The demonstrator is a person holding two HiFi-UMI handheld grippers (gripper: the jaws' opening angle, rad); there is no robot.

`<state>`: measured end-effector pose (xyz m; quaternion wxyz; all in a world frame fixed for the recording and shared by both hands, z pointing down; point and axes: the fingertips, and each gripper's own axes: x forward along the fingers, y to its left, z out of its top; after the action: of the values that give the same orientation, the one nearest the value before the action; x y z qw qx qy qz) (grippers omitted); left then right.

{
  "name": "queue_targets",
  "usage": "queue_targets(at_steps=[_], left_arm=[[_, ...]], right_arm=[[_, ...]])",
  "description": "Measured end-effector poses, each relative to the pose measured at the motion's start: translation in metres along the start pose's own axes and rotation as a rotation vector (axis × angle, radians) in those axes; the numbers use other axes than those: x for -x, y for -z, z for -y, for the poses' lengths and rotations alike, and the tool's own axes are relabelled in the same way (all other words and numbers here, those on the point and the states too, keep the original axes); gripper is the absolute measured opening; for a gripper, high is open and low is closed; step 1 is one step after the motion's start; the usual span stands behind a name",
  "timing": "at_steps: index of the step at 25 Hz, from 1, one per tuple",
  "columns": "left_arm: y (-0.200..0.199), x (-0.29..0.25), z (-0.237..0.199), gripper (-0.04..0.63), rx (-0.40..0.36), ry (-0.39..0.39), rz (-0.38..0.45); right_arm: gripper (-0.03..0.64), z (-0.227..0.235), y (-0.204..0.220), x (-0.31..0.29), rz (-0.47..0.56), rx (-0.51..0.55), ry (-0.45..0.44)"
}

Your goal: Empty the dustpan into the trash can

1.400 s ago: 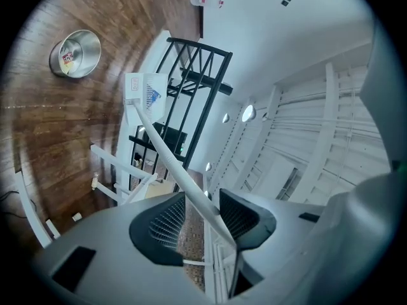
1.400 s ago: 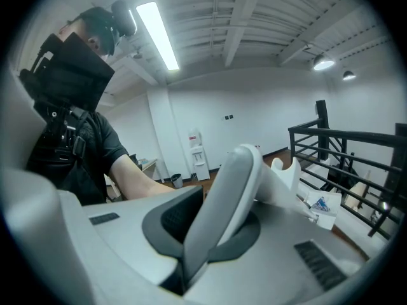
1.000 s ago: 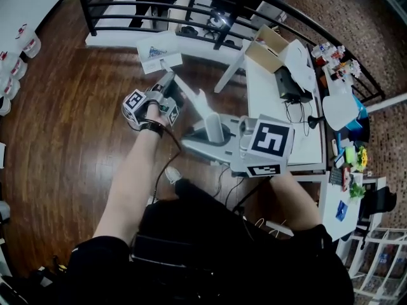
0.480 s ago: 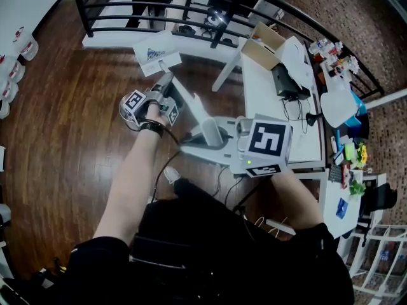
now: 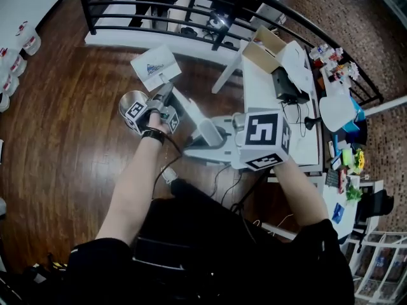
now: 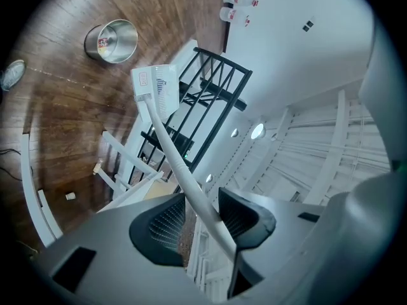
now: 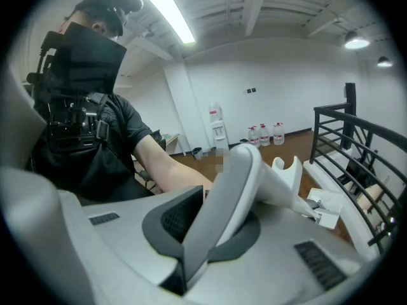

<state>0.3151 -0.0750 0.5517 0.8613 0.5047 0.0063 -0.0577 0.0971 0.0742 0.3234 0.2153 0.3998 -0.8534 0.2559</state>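
Right gripper (image 7: 213,224) clenched on the dustpan (image 6: 157,88), left gripper (image 6: 200,224) released round its shaft (image 6: 172,154): tip squarely over the trash can (image 6: 112,40).

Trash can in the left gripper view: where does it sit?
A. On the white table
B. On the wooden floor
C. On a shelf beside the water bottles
B: the metal trash can sits directly on the bare wooden floor, with no table or shelf under it.

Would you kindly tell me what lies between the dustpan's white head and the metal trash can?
Only bare wooden floor separates the dustpan's head from the trash can; the left gripper view shows that gap plainly.
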Motion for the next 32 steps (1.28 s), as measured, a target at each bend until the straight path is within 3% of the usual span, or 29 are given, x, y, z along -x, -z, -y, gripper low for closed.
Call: queue_targets(at_steps=[11, 16, 32], left_arm=[[-0.015, 0.016, -0.025, 0.161, 0.053, 0.005, 0.064], [-0.055, 0.02, -0.032, 0.155, 0.072, 0.007, 0.23], [-0.103, 0.023, -0.025, 0.152, 0.077, -0.001, 0.313]], right_arm=[[0.02, -0.005, 0.025, -0.018, -0.267, 0.085, -0.113], [0.02, -0.005, 0.035, -0.027, -0.428, 0.162, -0.17], [0.012, 0.032, 0.038, -0.046, -0.732, 0.287, -0.237]])
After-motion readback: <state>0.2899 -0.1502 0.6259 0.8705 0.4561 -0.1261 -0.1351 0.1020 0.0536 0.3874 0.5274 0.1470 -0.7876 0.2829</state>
